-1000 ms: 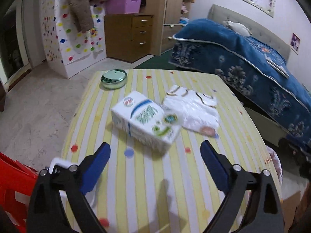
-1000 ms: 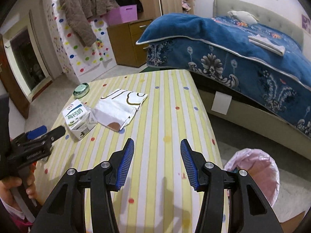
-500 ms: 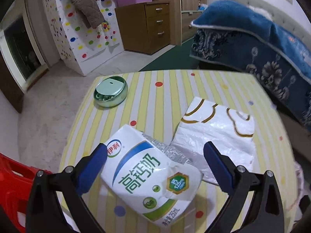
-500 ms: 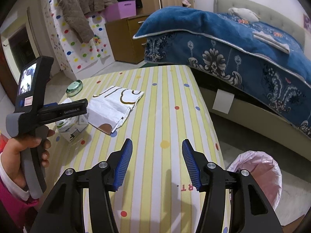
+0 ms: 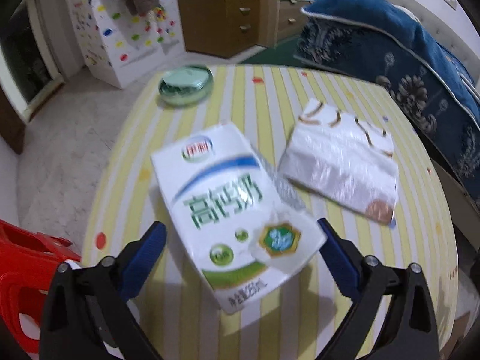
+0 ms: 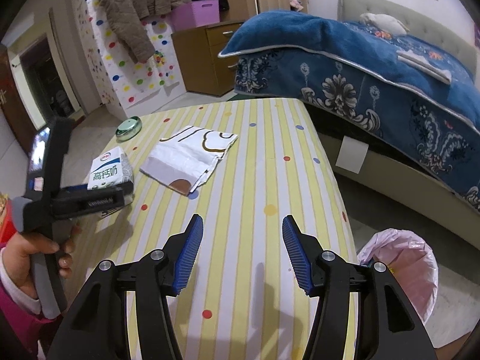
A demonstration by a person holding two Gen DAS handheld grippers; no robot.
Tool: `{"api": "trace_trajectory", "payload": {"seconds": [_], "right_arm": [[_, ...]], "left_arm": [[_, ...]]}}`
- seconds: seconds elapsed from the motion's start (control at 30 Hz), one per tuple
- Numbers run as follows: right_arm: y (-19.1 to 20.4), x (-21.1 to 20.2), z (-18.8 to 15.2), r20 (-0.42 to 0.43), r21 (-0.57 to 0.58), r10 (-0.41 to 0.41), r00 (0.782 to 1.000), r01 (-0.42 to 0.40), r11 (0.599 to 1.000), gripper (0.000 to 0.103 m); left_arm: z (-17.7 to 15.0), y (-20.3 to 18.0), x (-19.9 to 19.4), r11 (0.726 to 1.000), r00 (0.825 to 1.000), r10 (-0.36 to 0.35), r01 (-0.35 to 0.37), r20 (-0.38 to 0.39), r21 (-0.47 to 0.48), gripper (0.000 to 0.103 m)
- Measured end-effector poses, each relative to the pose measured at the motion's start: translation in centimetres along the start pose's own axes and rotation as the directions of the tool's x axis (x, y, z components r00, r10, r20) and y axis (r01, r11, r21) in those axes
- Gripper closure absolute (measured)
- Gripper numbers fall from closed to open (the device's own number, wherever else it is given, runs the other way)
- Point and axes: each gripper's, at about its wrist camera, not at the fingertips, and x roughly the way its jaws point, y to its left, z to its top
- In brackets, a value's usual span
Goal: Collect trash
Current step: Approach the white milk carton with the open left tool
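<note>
A white milk carton [image 5: 234, 207] with green lettering lies on the striped table [image 5: 270, 96]. My left gripper [image 5: 241, 234] is open, its blue fingers on either side of the carton's near end, apart from it. The carton also shows in the right wrist view [image 6: 109, 171], partly behind the left gripper's body [image 6: 87, 201]. A white plastic wrapper [image 5: 339, 162] with gold outlines lies just right of the carton; it also shows in the right wrist view [image 6: 192, 156]. My right gripper [image 6: 240, 252] is open and empty above the table's near part.
A round green tin [image 5: 186, 85] sits at the table's far left corner. A pink-lined trash bin [image 6: 399, 273] stands on the floor right of the table. A red stool [image 5: 27, 273] is at the left. A blue-covered bed [image 6: 375, 69] lies beyond.
My left gripper has moved forward over the table until its open fingers straddle the milk carton. My right gripper has barely moved.
</note>
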Motion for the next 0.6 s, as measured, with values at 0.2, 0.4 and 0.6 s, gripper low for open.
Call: {"api": "trace_trajectory", "payload": {"seconds": [0.2, 0.4, 0.6], "right_arm": [[-0.1, -0.6, -0.1, 0.001, -0.001, -0.003, 1.0, 0.003, 1.0, 0.047], [0.5, 0.2, -0.3, -0.021, -0.026, 0.01, 1.0, -0.011, 1.0, 0.047], [2.2, 3.1, 1.1, -0.043, -0.07, 0.041, 0.998, -0.044, 0.997, 0.047]], "left_arm": [[-1.5, 0.2, -1.0, 0.992, 0.993, -0.112, 0.111, 0.024, 0.053, 0.019], [-4.3, -0.1, -2.3, 0.97, 0.987, -0.163, 0.16, 0.002, 0.184, 0.019], [-4.9, 1.0, -4.5, 0.976, 0.985, -0.146, 0.129, 0.09, 0.175, 0.007]]}}
